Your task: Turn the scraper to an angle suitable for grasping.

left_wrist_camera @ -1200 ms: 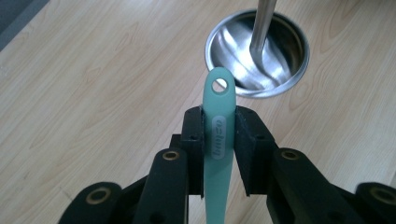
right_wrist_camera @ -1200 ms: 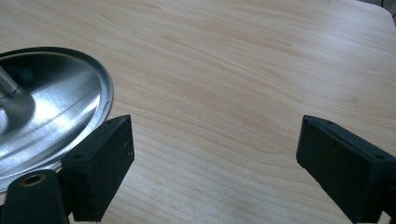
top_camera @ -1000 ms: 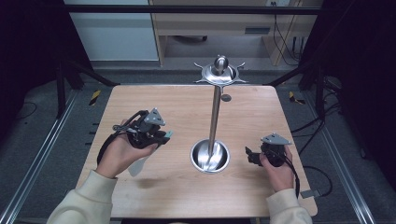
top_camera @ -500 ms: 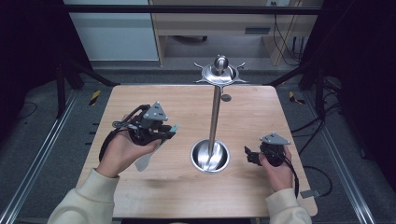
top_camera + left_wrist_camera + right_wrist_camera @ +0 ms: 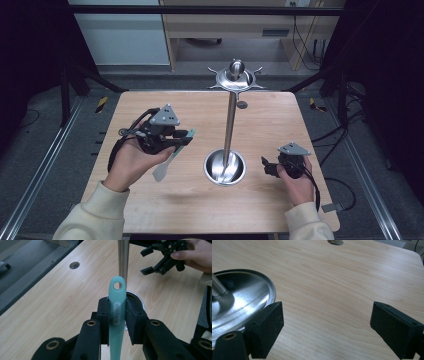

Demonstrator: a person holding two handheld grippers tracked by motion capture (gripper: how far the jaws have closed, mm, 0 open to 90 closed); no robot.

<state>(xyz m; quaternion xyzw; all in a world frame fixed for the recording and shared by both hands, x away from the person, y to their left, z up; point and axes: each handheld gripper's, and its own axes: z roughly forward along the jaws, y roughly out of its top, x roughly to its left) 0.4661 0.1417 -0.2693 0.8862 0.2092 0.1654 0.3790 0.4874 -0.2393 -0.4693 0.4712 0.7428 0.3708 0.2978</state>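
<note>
A mint-green spatula [image 5: 163, 169] with a hole at its handle end hangs from my left gripper [image 5: 187, 136], which is shut on the handle [image 5: 116, 307] and held above the table, left of the stand. The steel stand has a thin pole [image 5: 230, 125], a round dish base [image 5: 225, 167] and a hooked crown [image 5: 235, 77] on top. In the left gripper view the pole [image 5: 123, 260] rises just beyond the handle tip. My right gripper [image 5: 265, 165] sits low to the right of the base, open, with nothing between its jaws [image 5: 327, 322]. The dish [image 5: 242, 300] lies at its left.
The wooden table [image 5: 280, 120] has a small round hole [image 5: 242, 104] near its far edge behind the stand. A dark metal frame and cables surround the table. The right gripper [image 5: 160, 260] and a hand appear across the table in the left gripper view.
My left gripper has carried the spatula a little to the right, closer to the pole. The right gripper has stayed almost still.
</note>
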